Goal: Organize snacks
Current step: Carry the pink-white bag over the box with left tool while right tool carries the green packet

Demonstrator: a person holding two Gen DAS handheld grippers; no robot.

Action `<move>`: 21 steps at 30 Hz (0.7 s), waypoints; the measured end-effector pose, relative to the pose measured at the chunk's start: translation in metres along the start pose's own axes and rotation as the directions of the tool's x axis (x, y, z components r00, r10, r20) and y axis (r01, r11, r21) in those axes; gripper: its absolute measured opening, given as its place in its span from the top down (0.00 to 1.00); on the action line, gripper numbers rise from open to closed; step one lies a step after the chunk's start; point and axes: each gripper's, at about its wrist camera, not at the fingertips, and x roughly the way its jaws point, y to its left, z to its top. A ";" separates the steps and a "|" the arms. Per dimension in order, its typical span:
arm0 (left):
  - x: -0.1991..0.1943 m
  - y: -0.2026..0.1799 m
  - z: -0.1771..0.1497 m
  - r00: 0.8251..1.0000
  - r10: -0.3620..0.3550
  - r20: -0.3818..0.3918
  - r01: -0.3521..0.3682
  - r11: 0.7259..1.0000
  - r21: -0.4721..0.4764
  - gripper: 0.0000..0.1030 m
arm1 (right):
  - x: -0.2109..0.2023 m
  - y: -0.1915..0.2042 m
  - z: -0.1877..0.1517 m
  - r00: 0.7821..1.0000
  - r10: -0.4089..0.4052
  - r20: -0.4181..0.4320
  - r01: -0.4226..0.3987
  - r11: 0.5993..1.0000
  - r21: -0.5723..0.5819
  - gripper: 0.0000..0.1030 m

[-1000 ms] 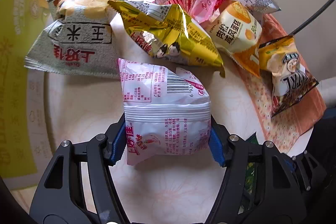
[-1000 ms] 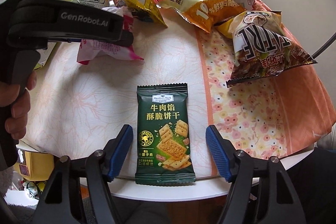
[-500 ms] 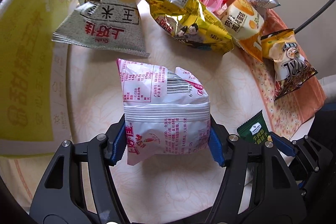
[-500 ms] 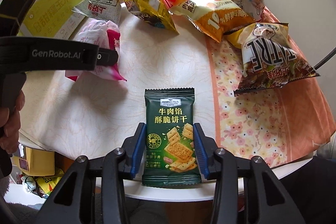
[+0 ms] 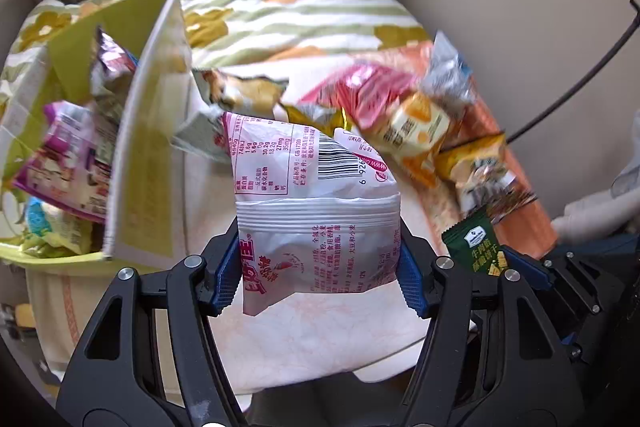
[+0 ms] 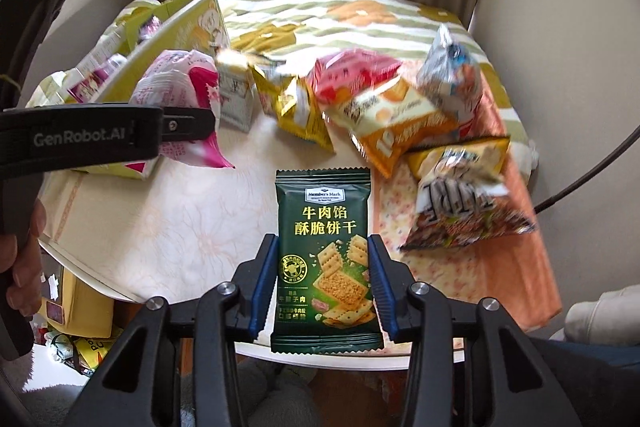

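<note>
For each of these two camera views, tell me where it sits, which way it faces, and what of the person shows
Left wrist: on the left gripper, looking down along its fingers at the white-pink packet it clamps; yellow box at left; no hand shows.
Right wrist: on the right gripper, looking down at the clamped green cracker packet; the person's hand holds the left gripper at left.
Shared: both packets, the box, the snack pile, the table.
</note>
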 end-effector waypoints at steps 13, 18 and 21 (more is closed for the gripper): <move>-0.103 0.068 0.028 0.971 0.135 0.199 -0.095 0.976 -0.195 0.40 | -0.042 0.044 0.093 0.978 0.119 0.169 -0.088 0.980 -0.176 0.61; -0.121 0.121 0.032 0.958 0.181 0.224 -0.119 0.958 -0.262 0.40 | -0.038 0.086 0.126 0.964 0.182 0.195 -0.136 0.964 -0.228 0.61; -0.126 0.157 0.035 0.954 0.204 0.218 -0.137 0.948 -0.288 0.40 | -0.032 0.115 0.143 0.957 0.212 0.197 -0.160 0.955 -0.250 0.61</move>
